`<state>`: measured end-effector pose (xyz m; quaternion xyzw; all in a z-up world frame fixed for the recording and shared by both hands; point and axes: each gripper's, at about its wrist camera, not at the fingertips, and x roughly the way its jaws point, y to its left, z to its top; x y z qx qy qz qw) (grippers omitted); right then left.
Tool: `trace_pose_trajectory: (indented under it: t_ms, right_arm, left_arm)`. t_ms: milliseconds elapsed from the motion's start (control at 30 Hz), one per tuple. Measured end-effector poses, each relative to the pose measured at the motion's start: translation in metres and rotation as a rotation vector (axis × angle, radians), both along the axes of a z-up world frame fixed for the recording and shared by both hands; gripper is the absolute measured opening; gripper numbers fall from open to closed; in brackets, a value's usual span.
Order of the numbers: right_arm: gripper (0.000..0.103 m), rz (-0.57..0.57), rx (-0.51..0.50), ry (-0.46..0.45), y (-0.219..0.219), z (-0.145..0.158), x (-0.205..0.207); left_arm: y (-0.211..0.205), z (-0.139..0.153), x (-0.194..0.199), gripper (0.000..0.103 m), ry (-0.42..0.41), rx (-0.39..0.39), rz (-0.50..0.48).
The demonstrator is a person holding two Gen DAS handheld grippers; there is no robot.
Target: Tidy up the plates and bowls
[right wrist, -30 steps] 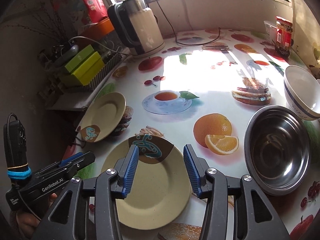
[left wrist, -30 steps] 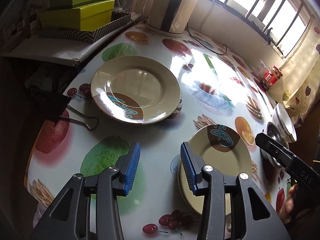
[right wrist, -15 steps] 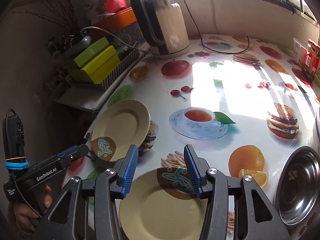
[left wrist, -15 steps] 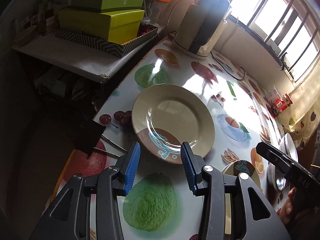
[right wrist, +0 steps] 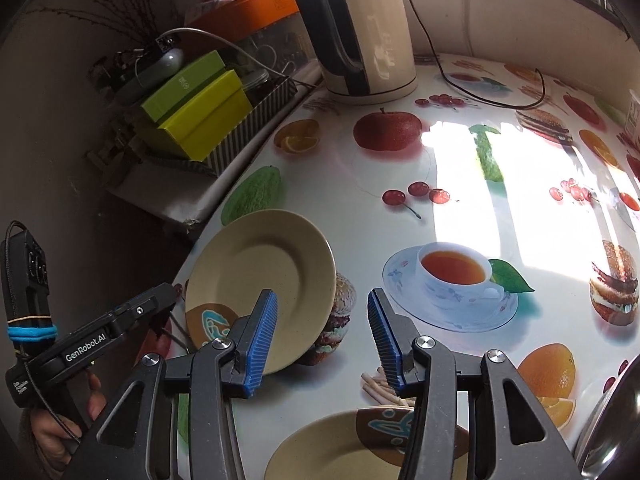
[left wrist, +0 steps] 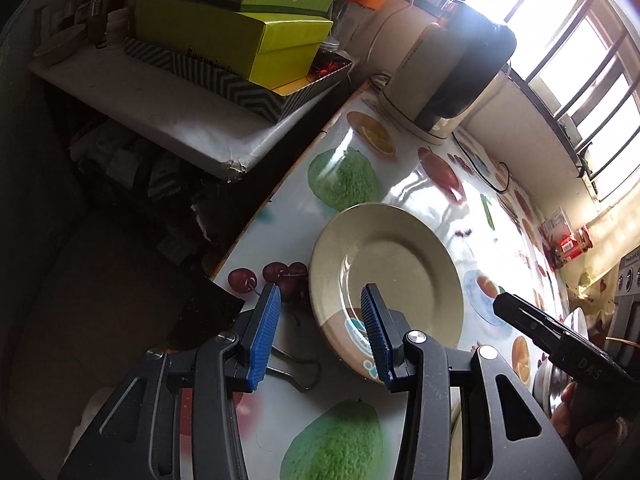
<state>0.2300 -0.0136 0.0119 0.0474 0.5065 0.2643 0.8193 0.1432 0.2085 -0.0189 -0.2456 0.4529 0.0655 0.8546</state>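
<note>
A beige plate [left wrist: 396,272] with a brown patch and blue mark lies near the table's left edge; the right wrist view shows this plate [right wrist: 260,268] too. My left gripper [left wrist: 320,296] hovers open over its near-left rim, nothing between the blue pads. My right gripper [right wrist: 320,300] is open above the plate's right rim and a printed muffin. A second beige plate [right wrist: 340,448] lies below it, partly hidden by the fingers. A steel bowl [right wrist: 612,432] shows at the right edge. A white bowl [left wrist: 576,324] sits beyond it.
A black binder clip [left wrist: 292,368] lies left of the plate, by the table edge [left wrist: 264,216]. An electric kettle [right wrist: 368,40] with its cord stands at the back. Green boxes [left wrist: 240,32] sit on a side shelf. A red jar [left wrist: 576,244] is far right.
Both grippers have swung left across the table toward the left plate. The near plate and steel bowl have slid toward the frame edges. Jaws keep the same width.
</note>
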Motion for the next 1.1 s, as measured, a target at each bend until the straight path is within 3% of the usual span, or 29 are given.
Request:
trace_pose_trajectory:
  t_ms: [67, 833, 1100]
  right_arm:
    - [0.048, 0.010, -0.010, 0.002, 0.005, -0.003, 0.003]
    - [0.031, 0.031, -0.028, 0.098, 0.024, -0.038, 0.034]
    - [0.024, 0.030, -0.017, 0.114, 0.025, -0.042, 0.036]
  left_arm:
    - [-0.001, -0.002, 0.002, 0.043, 0.006, 0.022, -0.003]
    - [0.002, -0.021, 0.020, 0.043, 0.041, -0.034, -0.022]
    - [0.001, -0.024, 0.023, 0.035, 0.047, -0.037, -0.026]
